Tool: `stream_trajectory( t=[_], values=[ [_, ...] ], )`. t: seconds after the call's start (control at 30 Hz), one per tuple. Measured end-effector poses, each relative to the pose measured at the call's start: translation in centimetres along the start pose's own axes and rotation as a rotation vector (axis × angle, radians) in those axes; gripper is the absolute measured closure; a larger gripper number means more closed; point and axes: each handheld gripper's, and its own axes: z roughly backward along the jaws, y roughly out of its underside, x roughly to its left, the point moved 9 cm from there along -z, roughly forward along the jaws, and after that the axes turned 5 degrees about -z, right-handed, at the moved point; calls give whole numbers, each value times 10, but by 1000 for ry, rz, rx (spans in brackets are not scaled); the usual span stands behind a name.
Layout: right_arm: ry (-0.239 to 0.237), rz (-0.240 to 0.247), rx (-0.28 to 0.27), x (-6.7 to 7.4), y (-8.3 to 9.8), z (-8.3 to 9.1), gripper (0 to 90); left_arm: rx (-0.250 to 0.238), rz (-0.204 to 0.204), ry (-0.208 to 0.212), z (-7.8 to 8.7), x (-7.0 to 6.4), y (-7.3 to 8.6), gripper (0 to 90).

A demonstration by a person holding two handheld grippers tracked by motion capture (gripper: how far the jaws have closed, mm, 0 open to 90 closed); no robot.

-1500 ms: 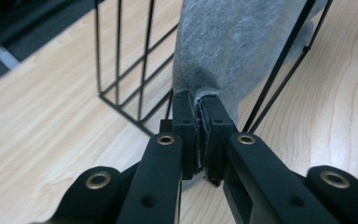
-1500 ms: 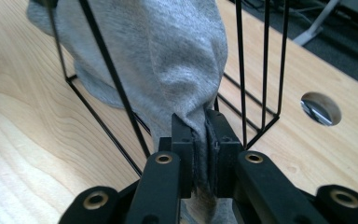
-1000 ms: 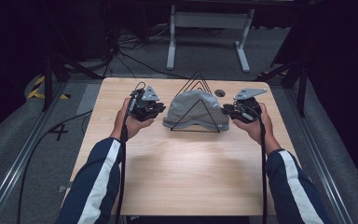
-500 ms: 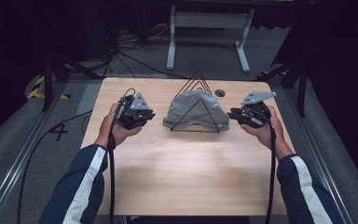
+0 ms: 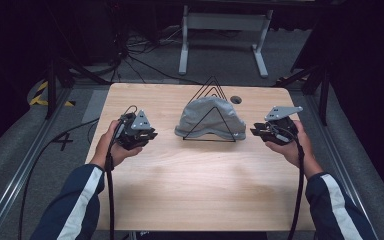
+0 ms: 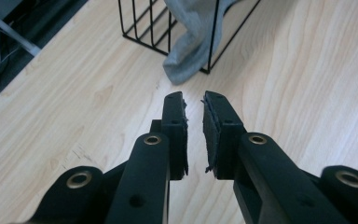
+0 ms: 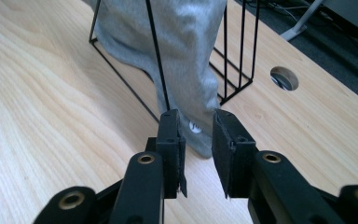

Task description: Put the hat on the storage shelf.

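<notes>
Apparently done: grey cloth [image 5: 209,117] drapes the wire rack [image 5: 211,111] between my left hand-held gripper [image 5: 149,136] and right hand-held gripper [image 5: 256,131]; both jaws have just been opening, narrow and empty.

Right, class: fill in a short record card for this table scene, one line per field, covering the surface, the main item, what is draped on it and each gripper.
surface: light wooden table with a round hole near its far edge
main item: black wire rack of triangular frames, standing upright
draped on it: grey cloth, ends hanging down to the tabletop
left gripper: held left of the rack, jaws slightly apart, nothing between them
right gripper: held right of the rack, jaws slightly apart, cloth end just ahead, not gripped
</notes>
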Motion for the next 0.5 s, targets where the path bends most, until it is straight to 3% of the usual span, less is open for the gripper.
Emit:
stream_trajectory(
  t=[0.5],
  values=[
    [-5, 4, 57, 7, 46, 4, 669, 77, -15, 27, -2, -22, 51, 749]
  ],
)
